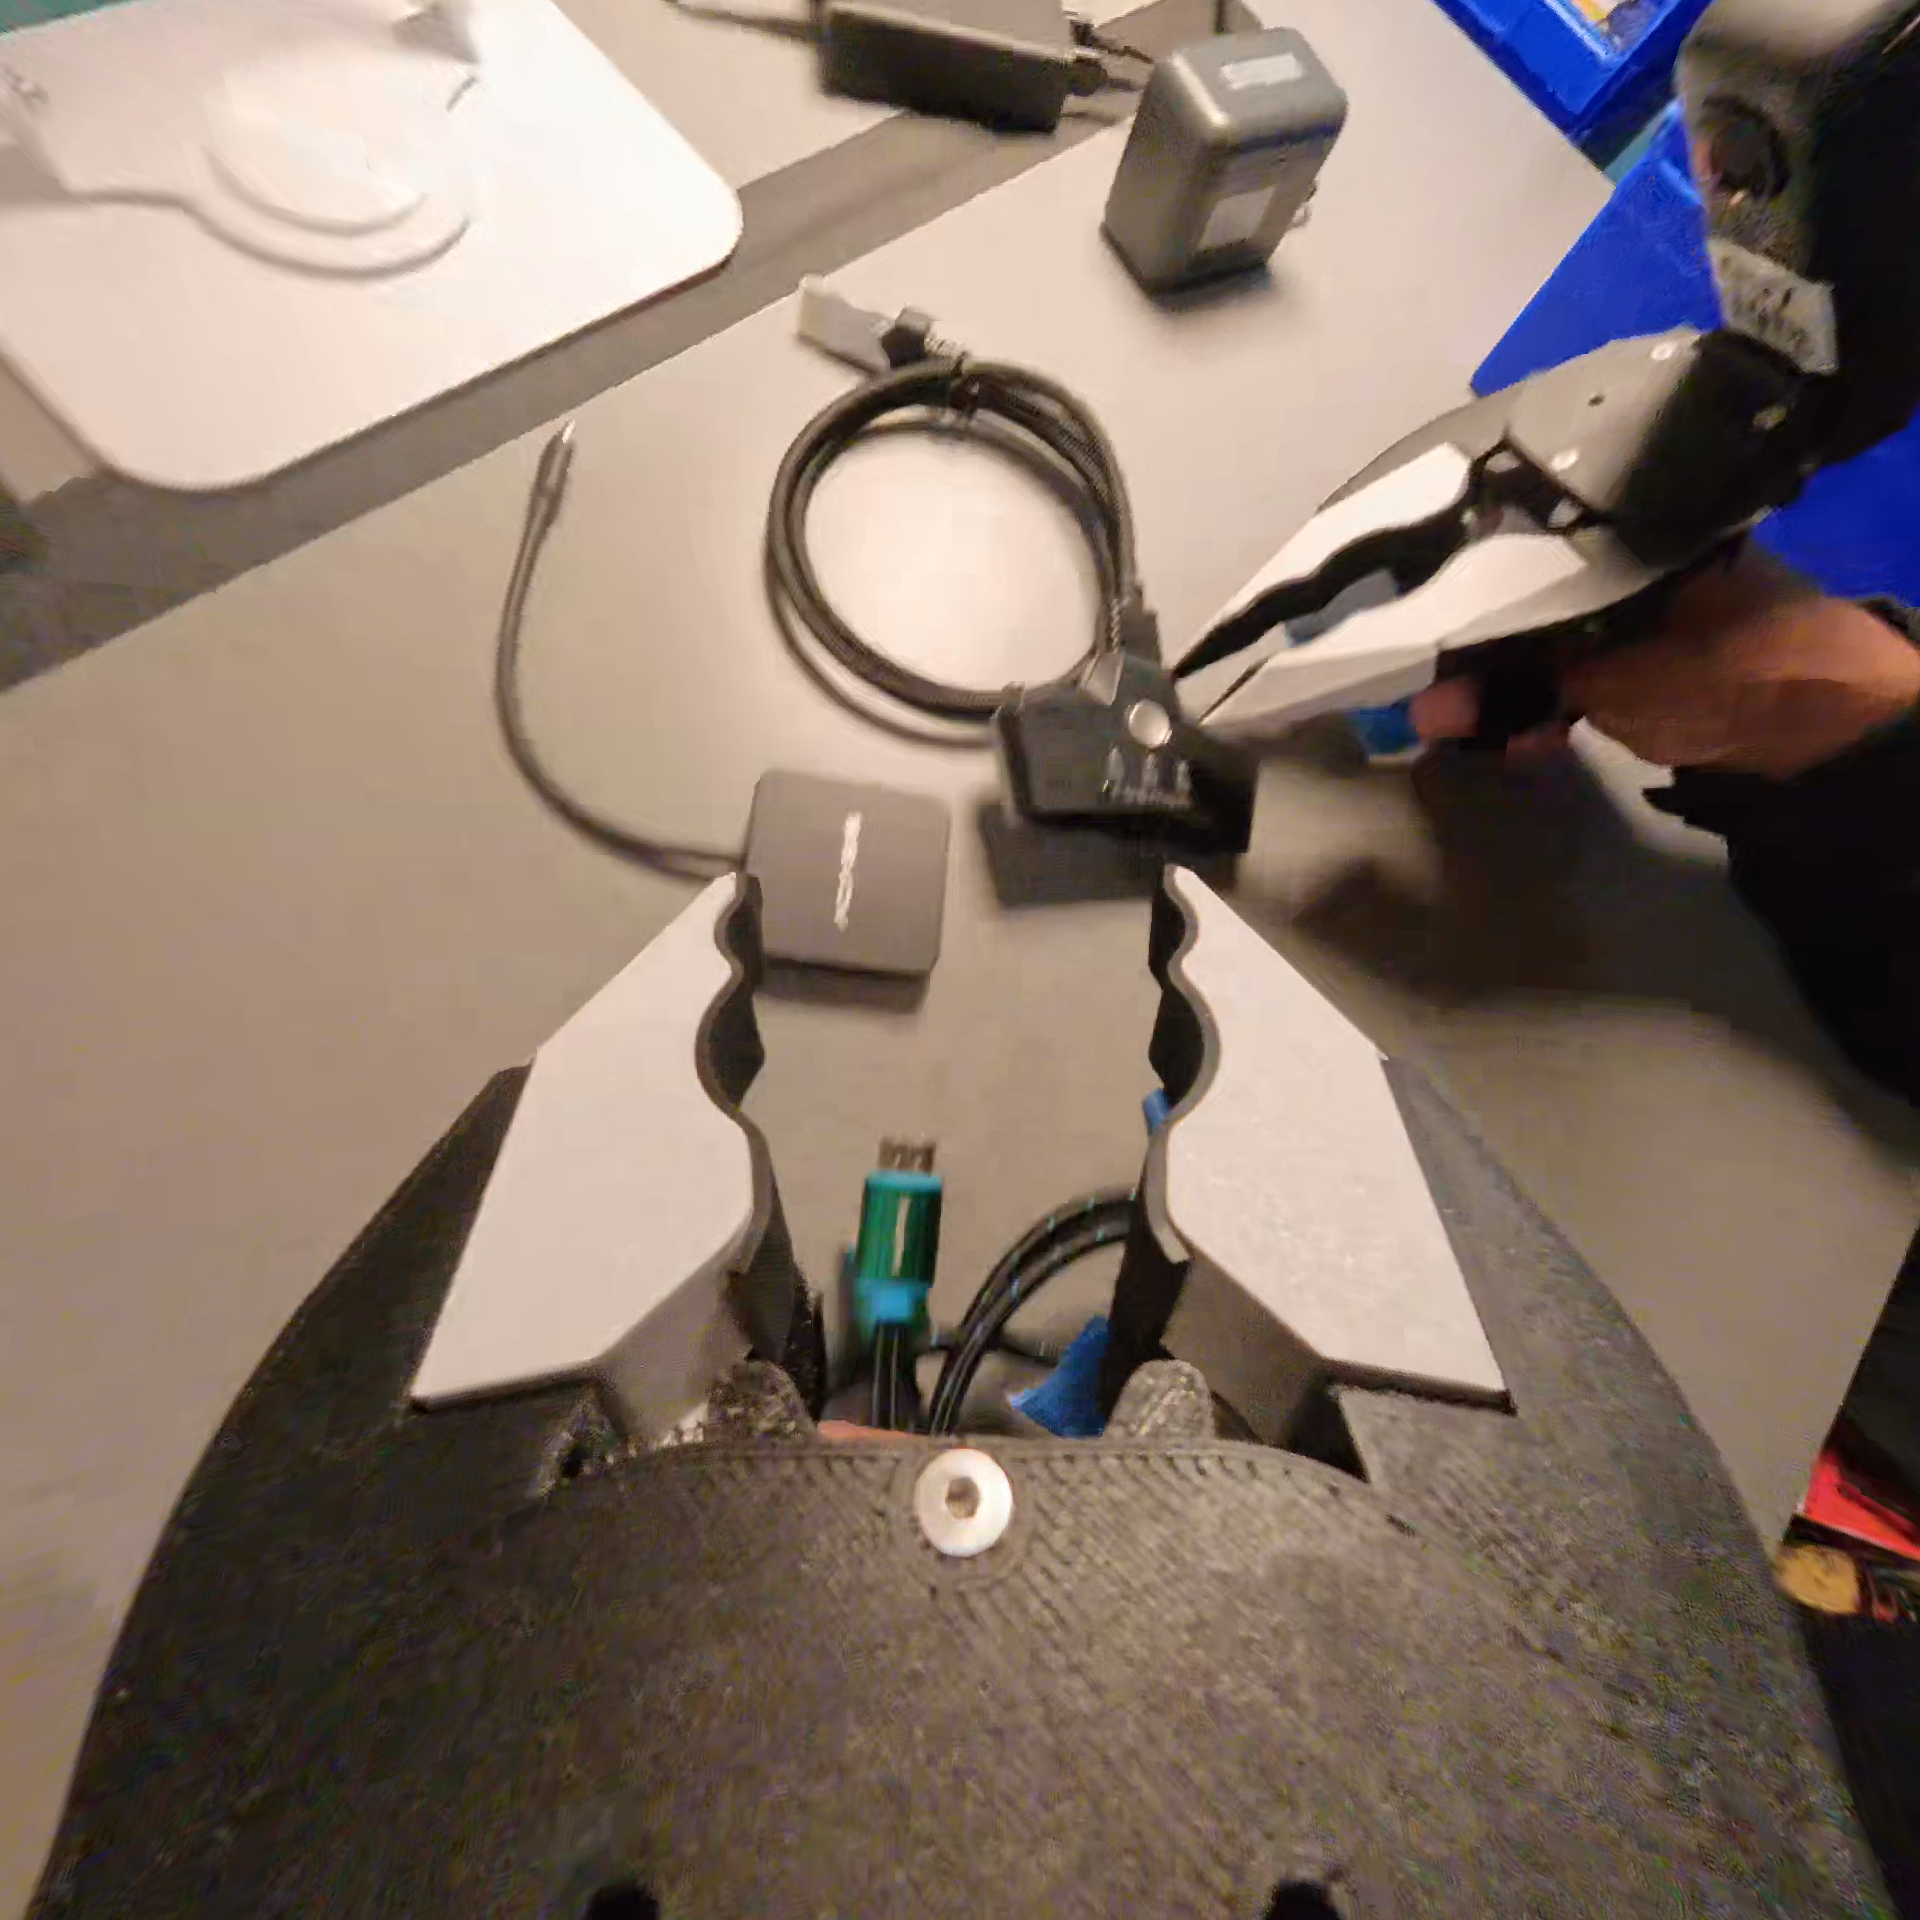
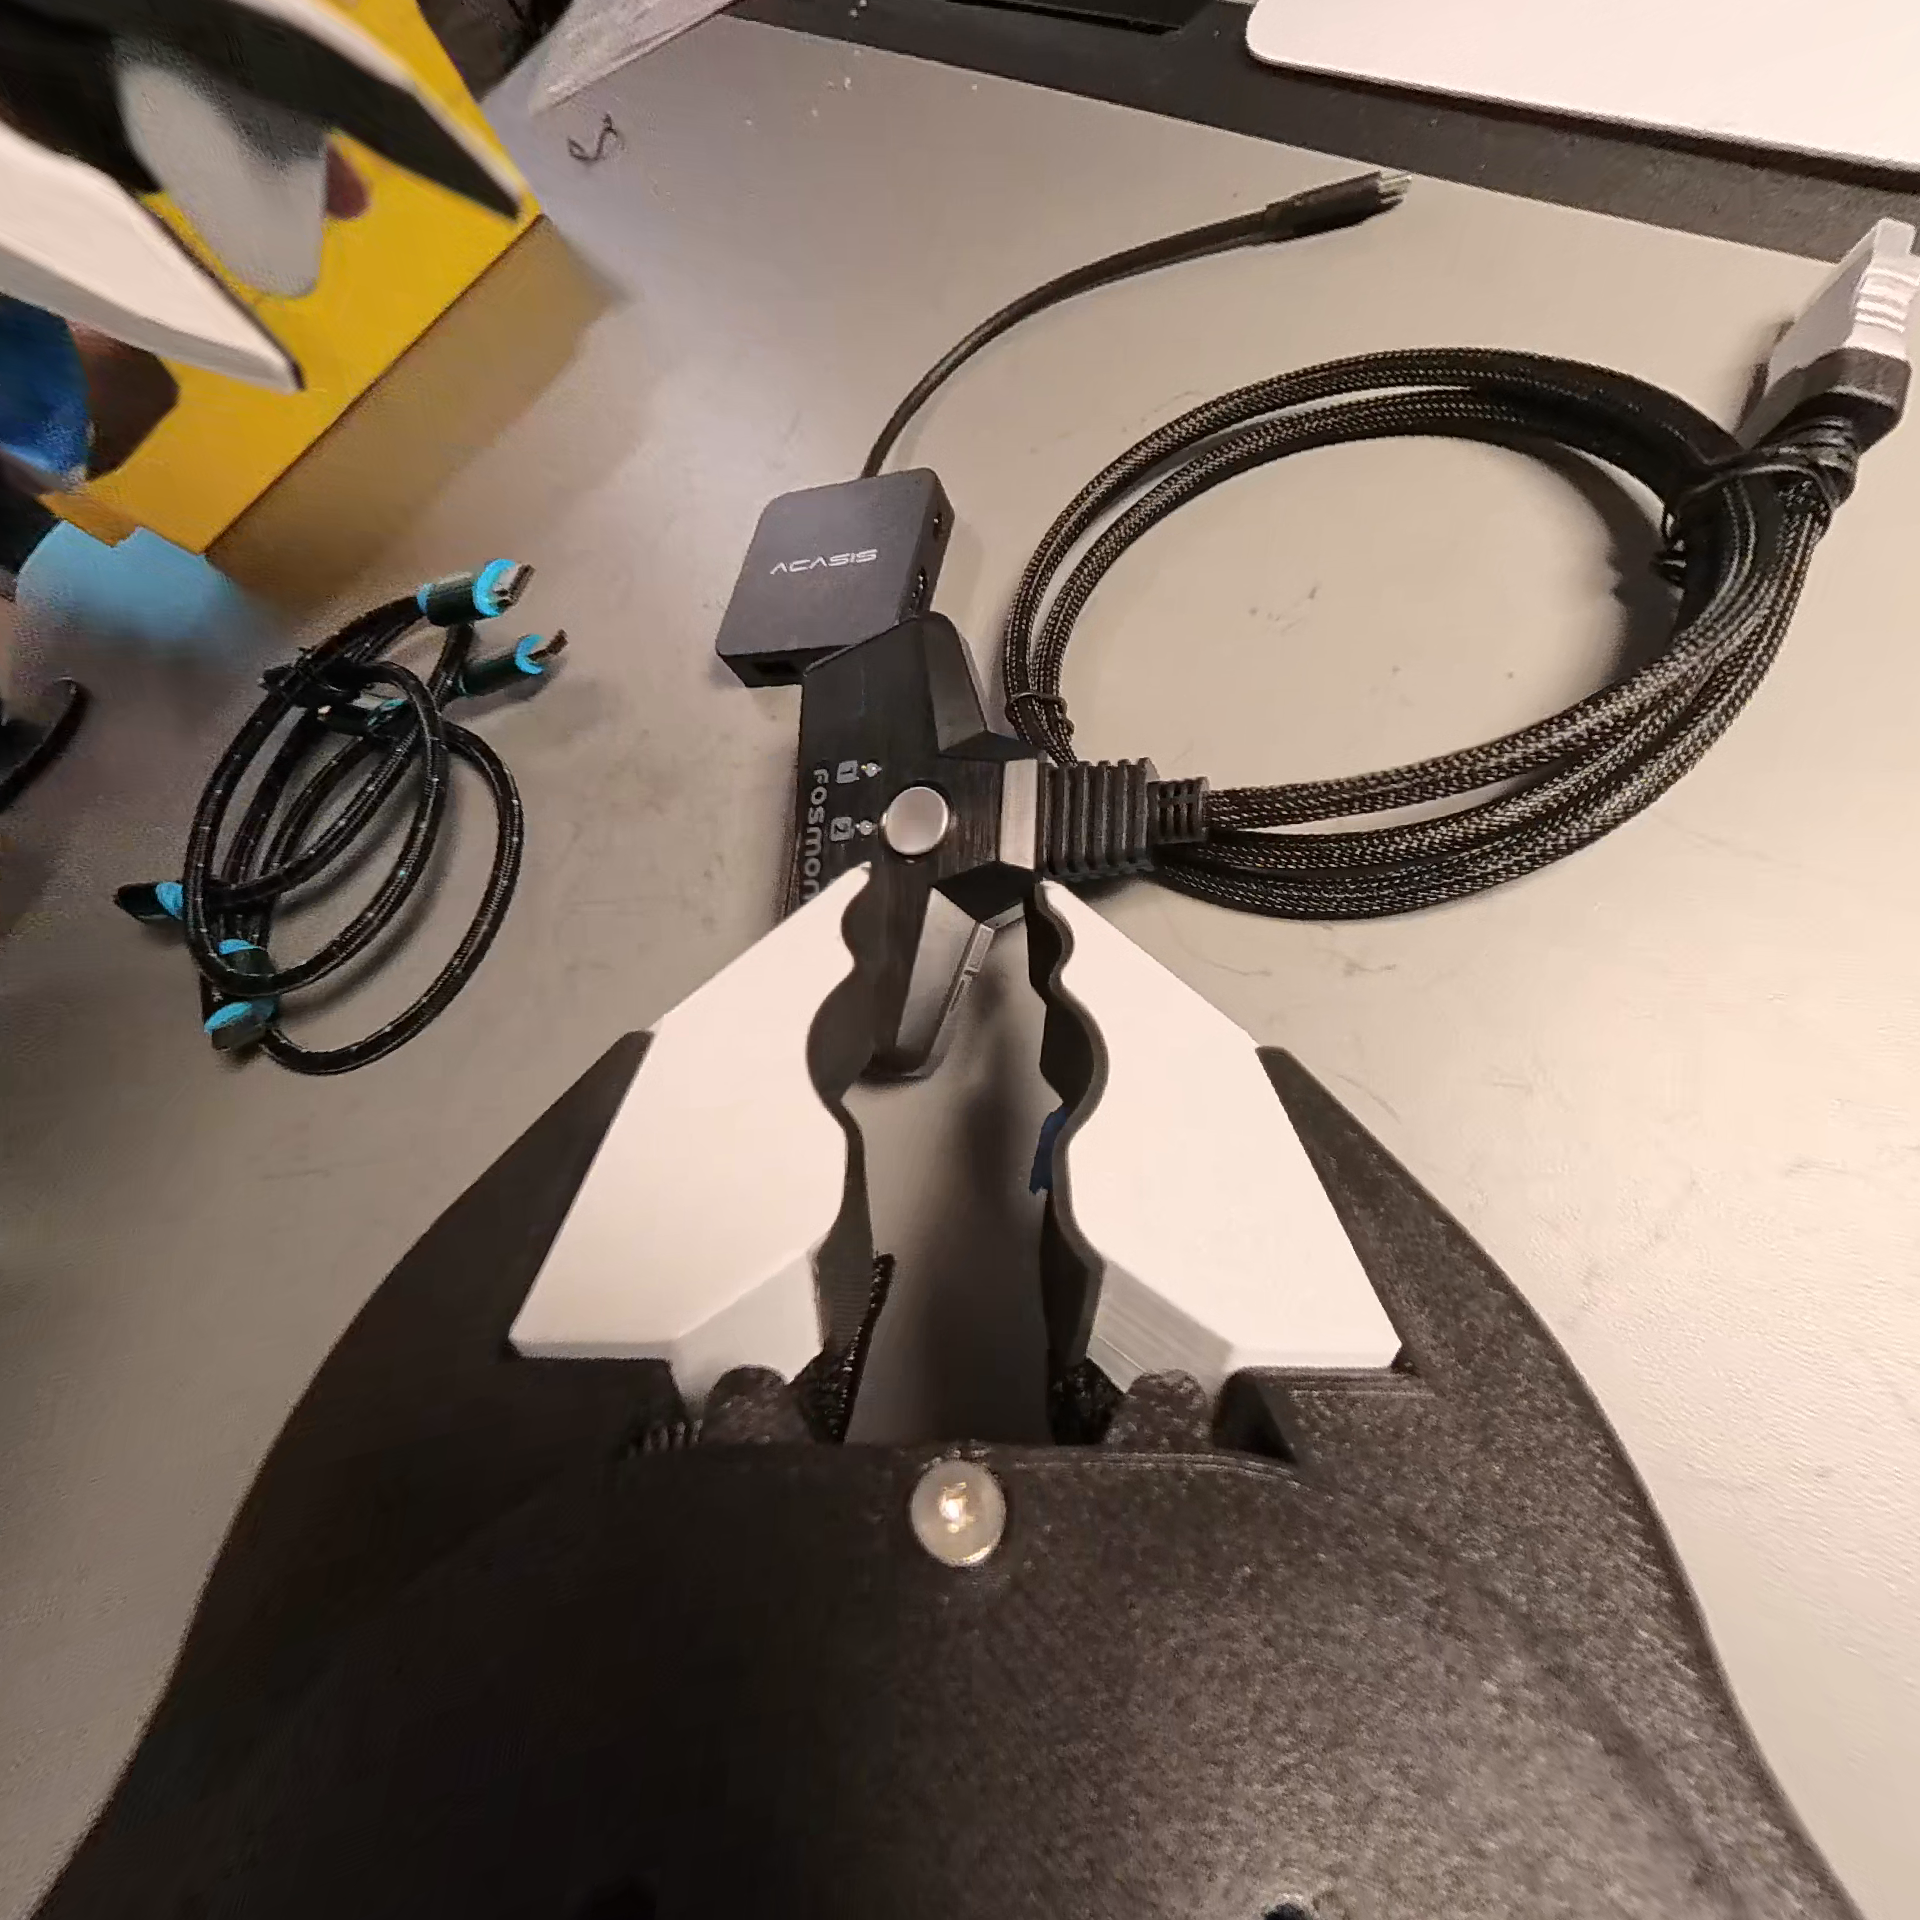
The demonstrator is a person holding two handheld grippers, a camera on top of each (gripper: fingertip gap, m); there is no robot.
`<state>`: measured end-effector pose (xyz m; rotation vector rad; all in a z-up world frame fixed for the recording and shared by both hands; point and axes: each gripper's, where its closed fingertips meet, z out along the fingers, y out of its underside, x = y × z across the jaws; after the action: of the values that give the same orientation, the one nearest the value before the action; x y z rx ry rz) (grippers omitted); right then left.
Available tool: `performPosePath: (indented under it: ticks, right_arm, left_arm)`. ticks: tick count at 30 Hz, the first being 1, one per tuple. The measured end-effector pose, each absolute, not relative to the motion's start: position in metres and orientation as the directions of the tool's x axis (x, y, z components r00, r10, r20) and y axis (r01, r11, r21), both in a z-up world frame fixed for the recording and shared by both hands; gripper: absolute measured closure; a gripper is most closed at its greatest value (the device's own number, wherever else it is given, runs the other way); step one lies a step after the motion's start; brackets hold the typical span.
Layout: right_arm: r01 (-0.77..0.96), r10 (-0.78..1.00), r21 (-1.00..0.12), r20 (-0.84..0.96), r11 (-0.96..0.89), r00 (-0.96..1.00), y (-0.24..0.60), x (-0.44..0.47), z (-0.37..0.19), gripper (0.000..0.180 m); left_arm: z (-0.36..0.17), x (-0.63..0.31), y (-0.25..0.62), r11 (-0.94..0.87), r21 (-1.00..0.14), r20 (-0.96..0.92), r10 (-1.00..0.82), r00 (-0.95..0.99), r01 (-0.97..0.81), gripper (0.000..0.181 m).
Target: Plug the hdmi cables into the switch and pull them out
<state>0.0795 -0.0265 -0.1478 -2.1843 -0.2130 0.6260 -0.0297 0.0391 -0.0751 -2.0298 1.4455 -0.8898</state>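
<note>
The black HDMI switch [image 2: 914, 748] with a round silver button is gripped at its tapered edge by my right gripper [image 2: 951, 888], which is shut on it. In the left wrist view the switch [image 1: 1122, 758] hangs slightly above the table over its shadow, with the right gripper [image 1: 1195, 686] pinching it from the right. A coiled braided cable [image 2: 1455, 675] runs out of the switch. My left gripper [image 1: 961, 894] is open and empty above a green-and-blue HDMI plug [image 1: 899, 1226]. A bundle of black HDMI cables [image 2: 343, 810] with blue-ended plugs lies to the left.
A small black square box [image 1: 847, 873] with a thin cable sits beside the switch. A white flat base [image 1: 312, 260], a grey charger block [image 1: 1216, 156] and a black power adapter [image 1: 945, 52] stand behind. A blue bin [image 1: 1621, 260] is at right, a yellow box [image 2: 364, 343] at left. The green-and-blue HDMI plug [image 1: 899, 1226] sits 9 cm or so from the ends of my left fingers.
</note>
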Motion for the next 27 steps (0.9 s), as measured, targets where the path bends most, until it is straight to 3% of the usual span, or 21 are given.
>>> performPosePath:
  ticks: [4,8,16,18,23,27]
  right_arm:
    - [-0.051,0.387,-0.776,-0.368,-0.628,0.845,-0.028,0.068,-0.141,0.15]
    - [-0.021,0.405,-0.778,-0.349,-0.628,0.845,-0.03,0.059,-0.138,0.142]
    - [0.124,0.409,-0.74,-0.216,-0.661,0.886,-0.046,0.057,-0.158,0.1]
    - [0.131,0.415,-0.729,-0.225,-0.672,0.881,-0.048,0.055,-0.165,0.102]
    - [0.119,0.423,-0.725,-0.252,-0.678,0.87,-0.047,0.054,-0.168,0.132]
    - [0.108,0.419,-0.727,-0.262,-0.678,0.87,-0.046,0.055,-0.167,0.133]
  left_arm:
    - [-0.108,-0.11,0.035,-0.386,-0.641,0.259,-0.922,0.287,-0.663,0.116]
    - [-0.129,-0.125,0.023,-0.377,-0.628,0.277,-0.926,0.257,-0.681,0.124]
    - [-0.153,-0.111,0.019,-0.29,-0.611,0.22,-0.956,0.194,-0.737,0.164]
    - [-0.141,-0.113,0.017,-0.276,-0.637,0.2,-0.961,0.192,-0.72,0.171]
    - [-0.081,-0.129,0.007,-0.243,-0.727,0.156,-0.969,0.191,-0.642,0.172]
    - [-0.016,-0.147,0.003,-0.241,-0.811,0.164,-0.968,0.187,-0.533,0.172]
